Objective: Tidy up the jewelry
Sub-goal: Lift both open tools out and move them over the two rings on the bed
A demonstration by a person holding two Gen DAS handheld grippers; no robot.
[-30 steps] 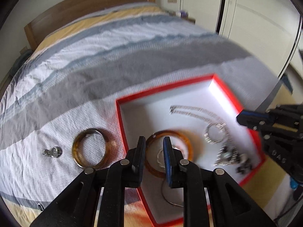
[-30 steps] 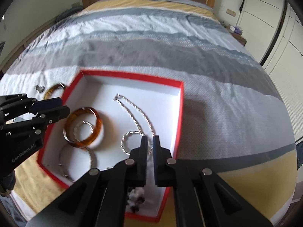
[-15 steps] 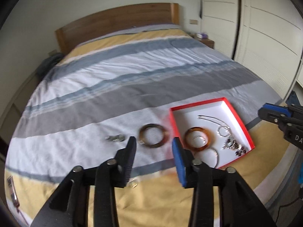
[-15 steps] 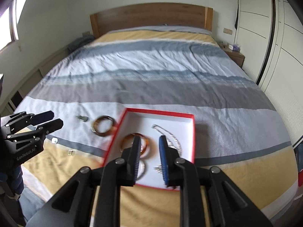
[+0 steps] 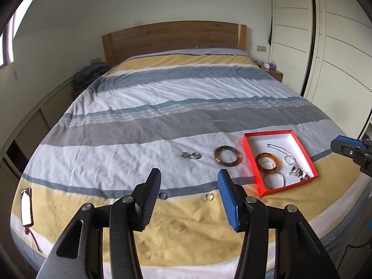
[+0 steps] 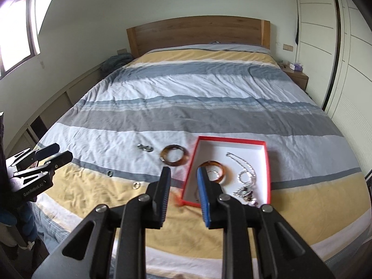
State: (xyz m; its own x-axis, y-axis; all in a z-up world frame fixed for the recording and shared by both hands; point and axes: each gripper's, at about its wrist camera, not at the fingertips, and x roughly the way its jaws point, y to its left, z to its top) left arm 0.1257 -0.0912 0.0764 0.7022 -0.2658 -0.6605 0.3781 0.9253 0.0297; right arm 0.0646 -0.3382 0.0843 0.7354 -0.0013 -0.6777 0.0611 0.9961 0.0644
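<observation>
Bare striped bedspread [image 5: 162, 121] lies open at twelve o'clock of your red-rimmed cardboard jewelry box [image 6: 267, 162]; left gripper [image 5: 189, 186], just widening, and right gripper [image 6: 183, 181] gape empty.

Your red-rimmed white box [image 5: 247, 160] sits near the bed's foot edge, holding an amber bangle [image 5: 267, 162], a silver bangle [image 5: 274, 180], a chain necklace [image 5: 277, 150] and beaded pieces. On the cover beside it lie a brown bangle [image 5: 227, 156], a silver cluster [image 5: 191, 155] and two small rings [image 5: 208, 196].
</observation>
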